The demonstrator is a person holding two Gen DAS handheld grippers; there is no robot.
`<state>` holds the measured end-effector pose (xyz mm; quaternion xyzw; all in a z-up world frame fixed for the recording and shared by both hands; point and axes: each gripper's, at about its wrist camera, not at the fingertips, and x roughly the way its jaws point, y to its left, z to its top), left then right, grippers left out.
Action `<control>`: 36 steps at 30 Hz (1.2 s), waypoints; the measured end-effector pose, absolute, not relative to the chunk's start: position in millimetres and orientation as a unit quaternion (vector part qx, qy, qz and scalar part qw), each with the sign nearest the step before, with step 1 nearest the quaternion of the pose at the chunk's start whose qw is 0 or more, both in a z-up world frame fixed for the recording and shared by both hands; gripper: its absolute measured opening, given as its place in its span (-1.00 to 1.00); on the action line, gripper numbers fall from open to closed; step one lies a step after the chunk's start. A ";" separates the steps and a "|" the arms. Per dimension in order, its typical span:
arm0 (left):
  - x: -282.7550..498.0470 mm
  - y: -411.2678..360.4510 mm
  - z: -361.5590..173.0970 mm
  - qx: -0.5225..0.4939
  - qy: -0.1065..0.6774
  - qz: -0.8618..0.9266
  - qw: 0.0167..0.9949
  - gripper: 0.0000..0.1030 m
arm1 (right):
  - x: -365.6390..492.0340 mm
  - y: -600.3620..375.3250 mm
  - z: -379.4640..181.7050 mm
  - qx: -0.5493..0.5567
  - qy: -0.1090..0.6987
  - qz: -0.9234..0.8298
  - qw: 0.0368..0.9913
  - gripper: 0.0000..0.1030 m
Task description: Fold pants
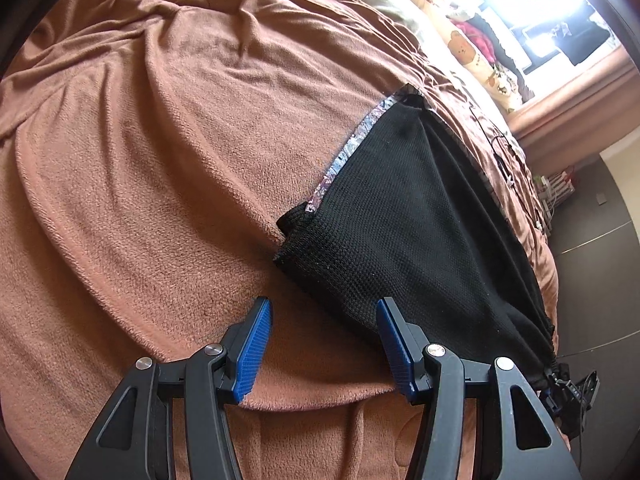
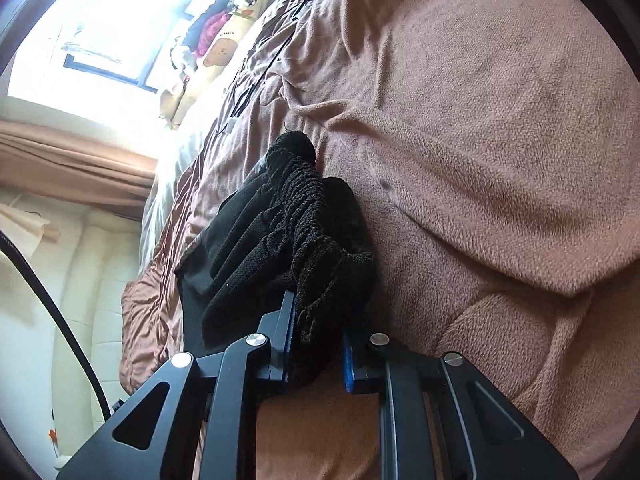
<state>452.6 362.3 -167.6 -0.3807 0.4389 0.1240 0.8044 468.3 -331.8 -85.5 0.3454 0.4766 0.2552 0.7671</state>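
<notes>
Black knit pants [image 1: 408,220] with a patterned side stripe [image 1: 352,148] lie flat on the brown fleece blanket [image 1: 160,160]. My left gripper [image 1: 324,304] hovers open at the pants' near hem. Its blue pads [image 1: 256,344] have only blanket and the hem's corner between them and touch no fabric. In the right wrist view the pants [image 2: 288,220] are bunched into ribbed gathers at one end. My right gripper [image 2: 318,336] is shut on that bunched edge, and the cloth fills the gap between its blue pads [image 2: 347,364].
Bear-print pillows [image 1: 476,52] and clothes lie along the bed's far side under a bright window [image 2: 100,20]. A thin black cable [image 1: 500,152] runs over the blanket beyond the pants. A brown curtain [image 2: 60,152] and pale floor [image 2: 80,280] lie past the bed's edge.
</notes>
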 end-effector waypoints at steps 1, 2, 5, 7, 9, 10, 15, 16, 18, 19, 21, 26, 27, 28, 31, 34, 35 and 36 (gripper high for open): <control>454.9 362.1 -168.9 -0.378 0.440 0.123 0.805 0.10 | 467.6 -332.9 -84.8 0.345 0.473 0.255 0.769 -0.72; 457.0 361.9 -170.1 -0.373 0.442 0.124 0.806 0.10 | 466.8 -333.3 -84.8 0.346 0.471 0.255 0.770 -0.72; 465.4 362.4 -173.5 -0.357 0.446 0.124 0.811 0.10 | 466.7 -329.2 -87.6 0.340 0.473 0.254 0.772 -0.72; 471.5 363.2 -176.5 -0.342 0.451 0.127 0.814 0.10 | 465.5 -327.2 -91.1 0.341 0.475 0.252 0.771 -0.72; 476.9 365.0 -178.7 -0.337 0.449 0.125 0.818 0.10 | 464.1 -328.5 -93.6 0.342 0.478 0.252 0.769 -0.72; 479.4 365.9 -179.1 -0.335 0.447 0.124 0.820 0.10 | 465.5 -331.1 -92.2 0.344 0.480 0.252 0.767 -0.72; 493.5 371.2 -182.6 -0.333 0.448 0.120 0.821 0.10 | 468.4 -331.1 -90.4 0.340 0.482 0.252 0.767 -0.72; 496.1 372.4 -181.7 -0.328 0.451 0.117 0.821 0.07 | 468.5 -330.4 -90.7 0.339 0.483 0.251 0.768 -0.72; 500.1 374.4 -178.8 -0.323 0.458 0.113 0.820 -0.22 | 470.0 -331.6 -92.2 0.339 0.484 0.250 0.767 -0.72; 500.7 376.6 -177.2 -0.326 0.460 0.110 0.819 -0.43 | 471.2 -329.7 -91.7 0.338 0.485 0.250 0.767 -0.72; 499.4 382.0 -172.5 -0.338 0.455 0.099 0.818 -0.59 | 471.6 -329.5 -90.6 0.337 0.484 0.250 0.768 -0.72; 500.3 378.5 -154.1 -0.315 0.450 0.102 0.830 -0.80 | 472.4 -328.8 -87.5 0.336 0.481 0.258 0.768 -0.72; 500.4 377.3 -149.5 -0.312 0.449 0.103 0.831 -0.80 | 472.2 -329.3 -87.2 0.334 0.479 0.260 0.769 -0.72; 500.4 376.7 -144.8 -0.310 0.447 0.104 0.833 -0.80 | 471.9 -329.2 -85.6 0.333 0.478 0.261 0.770 -0.72; 498.2 375.2 -132.5 -0.310 0.447 0.110 0.832 -0.81 | 469.6 -330.3 -80.5 0.328 0.472 0.267 0.773 -0.72; 497.7 371.6 -122.2 -0.308 0.446 0.108 0.833 -0.83 | 466.6 -330.6 -74.5 0.324 0.468 0.272 0.776 -0.72; 496.0 371.4 -119.2 -0.310 0.444 0.109 0.834 -0.83 | 466.0 -330.4 -73.5 0.323 0.467 0.273 0.777 -0.72; 494.4 371.7 -116.4 -0.313 0.441 0.108 0.834 -0.83 | 465.5 -330.2 -72.0 0.322 0.466 0.274 0.777 -0.72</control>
